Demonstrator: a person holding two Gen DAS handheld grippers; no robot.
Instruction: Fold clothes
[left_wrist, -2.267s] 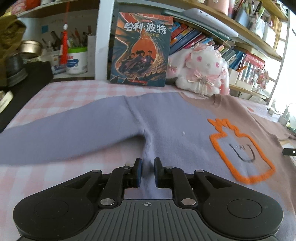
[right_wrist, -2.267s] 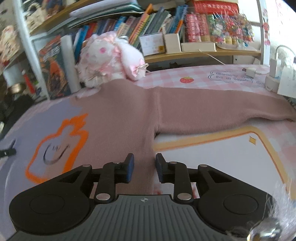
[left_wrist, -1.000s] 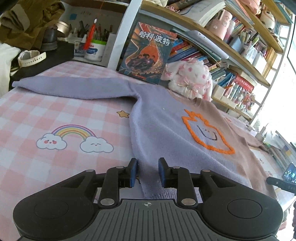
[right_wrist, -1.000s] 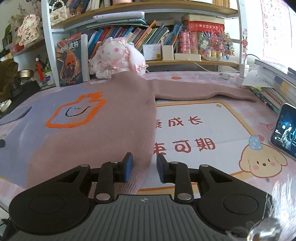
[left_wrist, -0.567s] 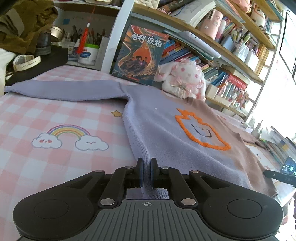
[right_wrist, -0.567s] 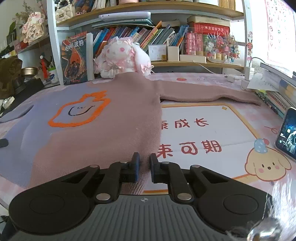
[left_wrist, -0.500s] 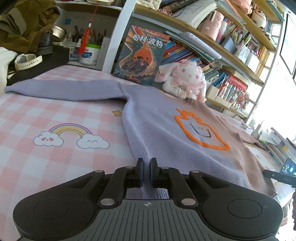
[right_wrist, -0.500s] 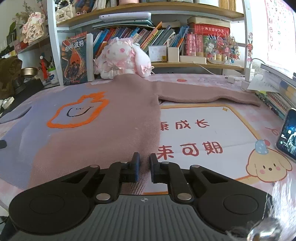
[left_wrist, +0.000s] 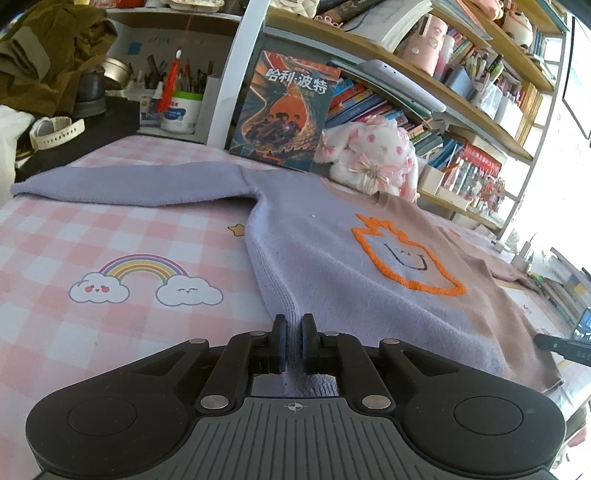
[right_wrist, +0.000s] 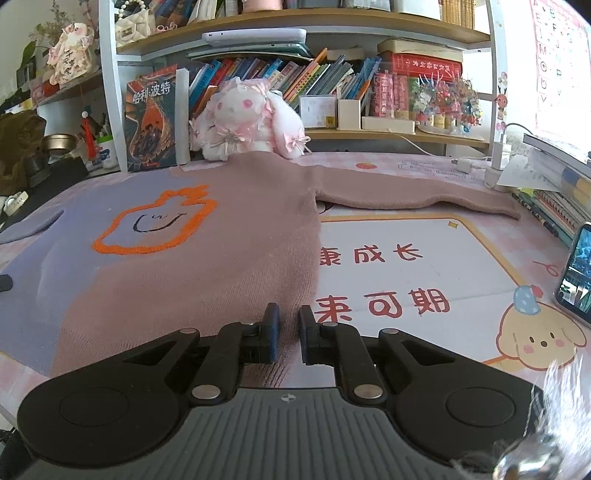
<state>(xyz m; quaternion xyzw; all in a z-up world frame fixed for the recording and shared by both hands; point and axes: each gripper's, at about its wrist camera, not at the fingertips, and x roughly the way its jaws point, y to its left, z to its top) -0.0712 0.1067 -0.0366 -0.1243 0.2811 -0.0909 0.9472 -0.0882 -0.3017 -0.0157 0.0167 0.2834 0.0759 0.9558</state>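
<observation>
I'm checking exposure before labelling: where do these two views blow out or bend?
Left wrist view: the window side at far right washes out to white, and the shelf bows with fisheye curvature. Right wrist view: evenly lit and the sweater sharp, but a blurred shiny thing smears the bottom right corner.

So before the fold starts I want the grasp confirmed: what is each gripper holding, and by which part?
Both hold the sweater at its bottom hem: the left gripper pinches the lilac corner, the right gripper the pink-brown corner.

Right claw (right_wrist: 288, 334) pinching sweater (right_wrist: 221, 251) hem
</observation>
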